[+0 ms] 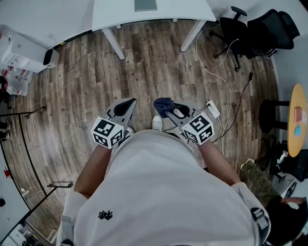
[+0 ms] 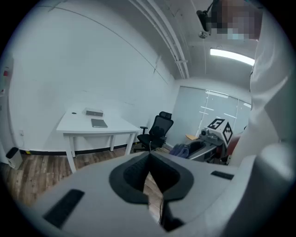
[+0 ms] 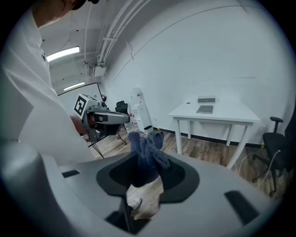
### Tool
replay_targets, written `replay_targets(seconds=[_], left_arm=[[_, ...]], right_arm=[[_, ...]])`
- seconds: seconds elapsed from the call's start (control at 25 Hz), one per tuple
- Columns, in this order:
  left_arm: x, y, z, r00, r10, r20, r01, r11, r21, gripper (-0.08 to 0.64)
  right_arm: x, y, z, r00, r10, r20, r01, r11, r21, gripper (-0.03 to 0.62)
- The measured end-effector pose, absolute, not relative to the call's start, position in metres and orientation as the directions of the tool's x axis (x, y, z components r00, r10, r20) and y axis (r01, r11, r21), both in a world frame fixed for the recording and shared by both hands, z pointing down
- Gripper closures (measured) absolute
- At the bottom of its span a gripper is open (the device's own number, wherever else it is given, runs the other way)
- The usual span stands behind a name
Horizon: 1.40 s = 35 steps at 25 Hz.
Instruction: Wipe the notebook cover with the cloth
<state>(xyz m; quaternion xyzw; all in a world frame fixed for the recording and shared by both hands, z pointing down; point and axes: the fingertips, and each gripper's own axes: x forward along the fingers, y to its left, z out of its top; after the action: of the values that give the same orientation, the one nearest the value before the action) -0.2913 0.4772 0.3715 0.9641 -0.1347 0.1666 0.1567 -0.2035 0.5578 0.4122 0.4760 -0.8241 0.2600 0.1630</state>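
Wood-plank floor (image 1: 159,72) underfoot; flat grey notebook (image 1: 145,5) lies on far white worktop (image 1: 120,14). Right tongs (image 1: 163,107) pinch bunched blue cloth (image 1: 166,102); left tongs (image 1: 129,103) pressed together, empty. Risk: cloth (loosely bunched) slips out on the approach.

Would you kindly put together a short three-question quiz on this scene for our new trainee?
1. True or false: the right gripper is shut on the blue cloth.
2. Multiple choice: the notebook lies A) on the white table; B) on the floor; C) on the office chair.
3. Fill in the gap: the left gripper has its jaws ____, with nothing between them.

Key: 1 true; 2 A; 3 together.
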Motion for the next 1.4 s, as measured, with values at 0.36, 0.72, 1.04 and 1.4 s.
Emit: replay_targets(seconds=[0.36,0.72,1.04,1.4], left_arm=[[-0.238,0.459,0.37,0.895,-0.234,0.381,-0.348,-0.899,0.265,0.554],[-0.215,0.434,0.376,0.9,-0.193,0.391,-0.306,-0.918,0.251,0.554],[-0.189,0.35,0.405,0.912,-0.15,0.382,-0.276,-0.913,0.302,0.554],[-0.143,0.248,0.397,0.933,-0.075,0.352,-0.181,-0.943,0.279,0.554]], right_arm=[[-0.145,0.554,0.419,-0.497,-0.696,0.518,-0.868,0.408,-0.285,0.46],[-0.122,0.528,0.432,-0.474,-0.709,0.523,-0.88,0.361,-0.309,0.46],[-0.09,0.461,0.435,-0.418,-0.723,0.55,-0.904,0.273,-0.328,0.46],[-0.051,0.35,0.425,-0.371,-0.731,0.573,-0.924,0.229,-0.306,0.46]])
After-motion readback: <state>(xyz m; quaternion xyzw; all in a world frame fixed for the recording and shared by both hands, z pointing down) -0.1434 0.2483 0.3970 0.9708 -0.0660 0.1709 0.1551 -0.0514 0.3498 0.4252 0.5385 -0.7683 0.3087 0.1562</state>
